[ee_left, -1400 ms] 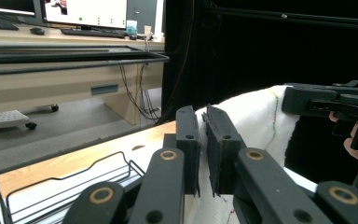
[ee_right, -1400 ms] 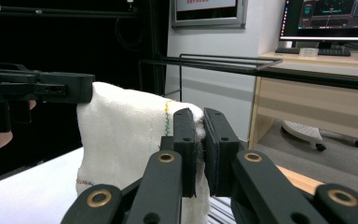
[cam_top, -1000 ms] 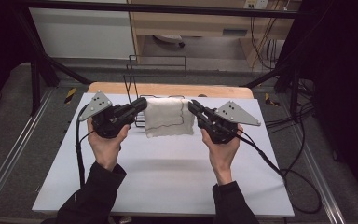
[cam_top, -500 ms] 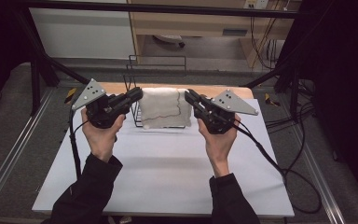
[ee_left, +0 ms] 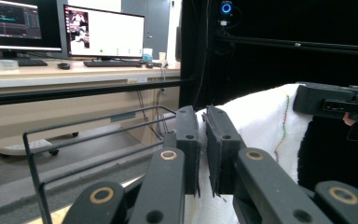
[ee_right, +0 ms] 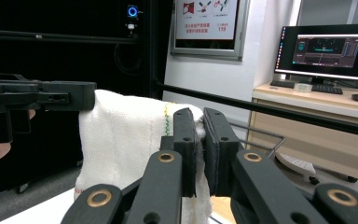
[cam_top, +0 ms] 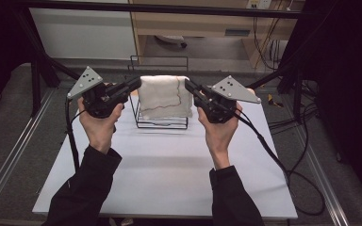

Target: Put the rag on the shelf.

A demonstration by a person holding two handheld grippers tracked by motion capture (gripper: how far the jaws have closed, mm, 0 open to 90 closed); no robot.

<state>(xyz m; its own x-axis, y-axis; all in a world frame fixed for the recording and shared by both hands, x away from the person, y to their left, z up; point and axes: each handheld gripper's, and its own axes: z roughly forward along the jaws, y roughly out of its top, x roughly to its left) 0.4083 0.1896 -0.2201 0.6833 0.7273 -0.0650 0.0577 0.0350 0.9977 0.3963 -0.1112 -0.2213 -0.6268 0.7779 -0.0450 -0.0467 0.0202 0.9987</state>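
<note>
A white towel (cam_top: 164,96) with a thin coloured stitched line hangs in the air above the table, stretched between my two grippers. My left gripper (cam_top: 136,83) is shut on its upper left corner, my right gripper (cam_top: 187,84) on its upper right corner. In the left gripper view the cloth (ee_left: 261,121) is pinched between the black jaws of the left gripper (ee_left: 203,116), and the other gripper holds its far edge. The right gripper view has the towel (ee_right: 121,135) clamped in the right gripper (ee_right: 199,119). A black wire rack (cam_top: 160,123) stands behind and below the towel.
The white table (cam_top: 165,174) stretches toward me under my forearms. A black frame bar (cam_top: 169,7) crosses the back. Cables (cam_top: 283,165) trail off the right side. Desks with monitors (ee_left: 102,30) stand beyond the table.
Both grippers have lifted the towel off the table and carried it up and away from me, so it now hangs in front of the wire rack.
</note>
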